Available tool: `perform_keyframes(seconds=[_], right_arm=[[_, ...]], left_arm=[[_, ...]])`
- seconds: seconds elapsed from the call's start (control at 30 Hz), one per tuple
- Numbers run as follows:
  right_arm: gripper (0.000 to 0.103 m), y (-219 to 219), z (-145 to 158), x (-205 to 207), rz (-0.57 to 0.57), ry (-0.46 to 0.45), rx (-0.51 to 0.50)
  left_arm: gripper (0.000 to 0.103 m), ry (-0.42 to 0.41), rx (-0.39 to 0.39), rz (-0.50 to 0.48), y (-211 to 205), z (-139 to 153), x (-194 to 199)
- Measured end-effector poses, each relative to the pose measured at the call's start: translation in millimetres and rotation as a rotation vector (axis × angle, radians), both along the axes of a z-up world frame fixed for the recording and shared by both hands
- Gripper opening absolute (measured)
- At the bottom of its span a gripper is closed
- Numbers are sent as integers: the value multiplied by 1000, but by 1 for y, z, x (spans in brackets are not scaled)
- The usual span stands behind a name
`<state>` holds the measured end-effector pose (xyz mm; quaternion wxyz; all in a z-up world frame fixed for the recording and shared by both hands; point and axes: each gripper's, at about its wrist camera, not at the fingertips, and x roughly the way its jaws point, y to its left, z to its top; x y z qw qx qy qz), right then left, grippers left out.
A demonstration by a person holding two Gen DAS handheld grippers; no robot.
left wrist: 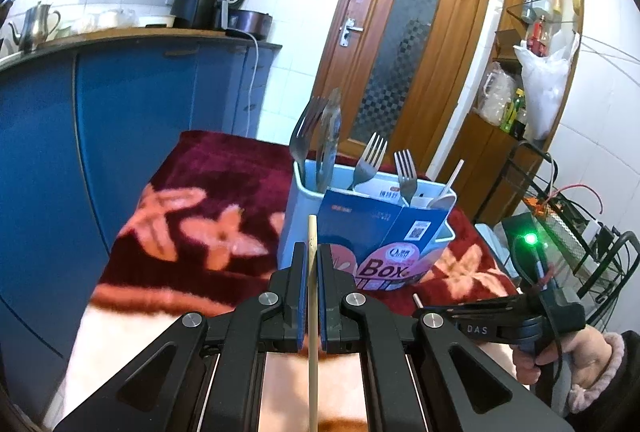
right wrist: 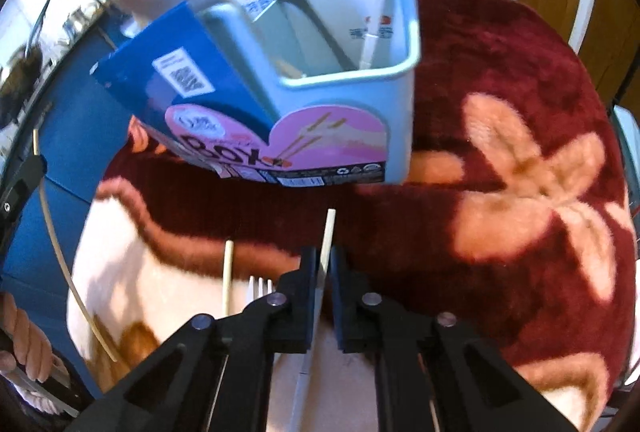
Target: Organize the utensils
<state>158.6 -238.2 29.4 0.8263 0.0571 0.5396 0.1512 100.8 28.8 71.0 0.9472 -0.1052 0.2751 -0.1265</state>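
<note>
On floral red blanket [left wrist: 192,168]: utensil caddy [left wrist: 304,216]; left tongs [left wrist: 313,272], right tongs [right wrist: 325,268] each clench chopstick [left wrist: 312,312].

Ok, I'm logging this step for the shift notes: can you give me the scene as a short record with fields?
left gripper: shut on a chopstick
right gripper: holds a second chopstick
holder: light blue utensil bin with forks standing in it
in front of bin: blue and pink box
loose on blanket: another chopstick, white fork
</note>
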Motion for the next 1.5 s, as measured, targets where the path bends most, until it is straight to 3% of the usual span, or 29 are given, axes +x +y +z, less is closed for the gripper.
perform_keyframes(seconds=[0.2,0.43,0.7,0.83,1.13,1.5], right_arm=[[6,-18,20,-19,-37,-108,96],[6,-29,57,-50,-70,-306,163],[6,-26,101,-76,-124,-587,147],[6,-28,116,-78,-148,-680,121],[6,-31,150,-67,-145,-783,117],[6,-25,170,-44,-180,-893,86]], left_arm=[[4,-54,2,1,-2,16,2],[4,-158,9,19,-6,41,2],[4,-272,-32,89,-1,76,19],[4,-343,-43,139,2,94,30],[4,-451,-50,220,-4,116,60],[4,-493,-78,317,-13,98,94]])
